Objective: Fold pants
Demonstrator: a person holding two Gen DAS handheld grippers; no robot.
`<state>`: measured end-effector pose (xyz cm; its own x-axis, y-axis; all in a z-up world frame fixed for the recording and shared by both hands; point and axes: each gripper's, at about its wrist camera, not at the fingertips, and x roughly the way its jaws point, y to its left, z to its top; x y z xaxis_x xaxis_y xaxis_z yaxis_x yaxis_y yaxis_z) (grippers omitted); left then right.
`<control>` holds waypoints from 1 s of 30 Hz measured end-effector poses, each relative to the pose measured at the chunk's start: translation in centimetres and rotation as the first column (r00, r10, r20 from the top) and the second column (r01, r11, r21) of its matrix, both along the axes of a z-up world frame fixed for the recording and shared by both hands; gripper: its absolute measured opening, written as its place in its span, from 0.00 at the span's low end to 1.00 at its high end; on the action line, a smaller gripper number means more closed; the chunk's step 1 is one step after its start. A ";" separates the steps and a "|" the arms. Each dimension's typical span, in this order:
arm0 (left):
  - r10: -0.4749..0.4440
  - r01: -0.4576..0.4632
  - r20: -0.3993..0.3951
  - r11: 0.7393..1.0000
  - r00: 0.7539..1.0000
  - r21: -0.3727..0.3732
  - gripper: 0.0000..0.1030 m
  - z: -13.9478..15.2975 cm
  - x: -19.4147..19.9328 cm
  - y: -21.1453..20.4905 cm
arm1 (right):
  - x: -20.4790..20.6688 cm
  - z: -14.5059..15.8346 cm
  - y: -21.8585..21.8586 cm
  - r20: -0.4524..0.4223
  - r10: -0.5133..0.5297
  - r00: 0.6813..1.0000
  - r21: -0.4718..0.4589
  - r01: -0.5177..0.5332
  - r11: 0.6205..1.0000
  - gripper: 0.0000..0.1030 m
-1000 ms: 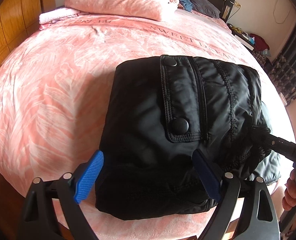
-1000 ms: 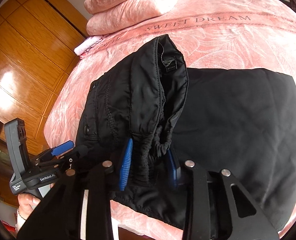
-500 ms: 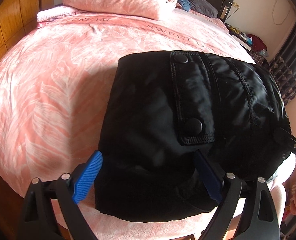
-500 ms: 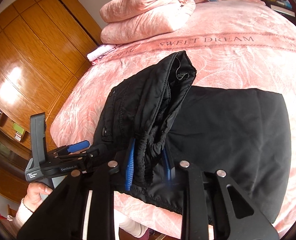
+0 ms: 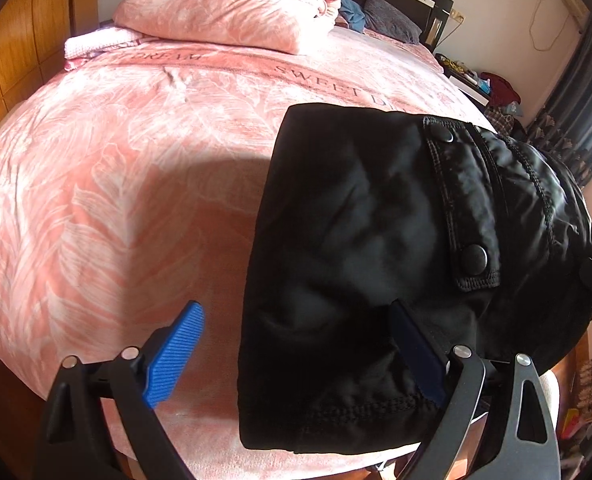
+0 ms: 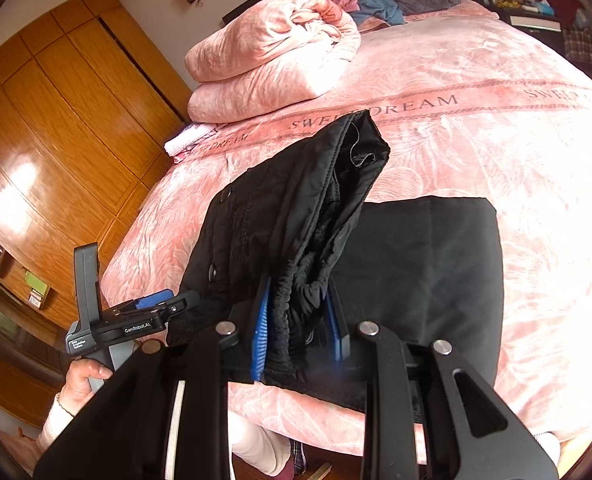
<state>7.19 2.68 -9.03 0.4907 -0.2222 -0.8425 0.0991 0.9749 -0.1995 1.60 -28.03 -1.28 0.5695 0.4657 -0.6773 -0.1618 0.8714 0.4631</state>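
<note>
Black nylon: the pants (image 6: 296, 240) fill the lower centre of the right wrist frame, half lifted off the pink bedspread (image 6: 495, 128).
Right gripper (image 6: 296, 336): clamped on the gathered elastic waistband, bottom centre of its frame.
Left gripper (image 5: 296, 356): spread wide, holding nothing. One blue pad (image 5: 174, 354) sits over bare bedspread at lower left, the other is against the pants (image 5: 375, 260).
What changed: a second ago the pants sat square between the left jaws; now they've slid to the right of that frame and the waistband end is raised higher, so I'd say the right side is carrying the fold over while the left just stands by.
Flat part: a smooth panel lies on the bedspread at right of the right wrist frame.
Hard to see: leg ends are cut off at the lower edge, and the layer count is anyone's guess.
</note>
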 end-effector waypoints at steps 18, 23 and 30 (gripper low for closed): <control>-0.063 0.065 -0.033 0.997 0.997 0.045 0.91 -1.1 0.8 -3.7 | -1.2 -5.3 -5.6 -0.123 -0.130 0.984 -0.069 0.122 0.990 0.24; -0.062 0.063 -0.030 0.997 0.998 0.052 0.91 -1.1 0.7 -3.5 | -1.0 -6.6 -6.1 -0.150 -0.139 0.979 -0.063 0.130 0.989 0.24; -0.070 0.071 -0.012 0.995 0.997 0.068 0.91 -0.3 0.7 -3.3 | -1.7 -4.7 -7.4 -0.100 -0.147 0.984 -0.007 0.147 0.989 0.24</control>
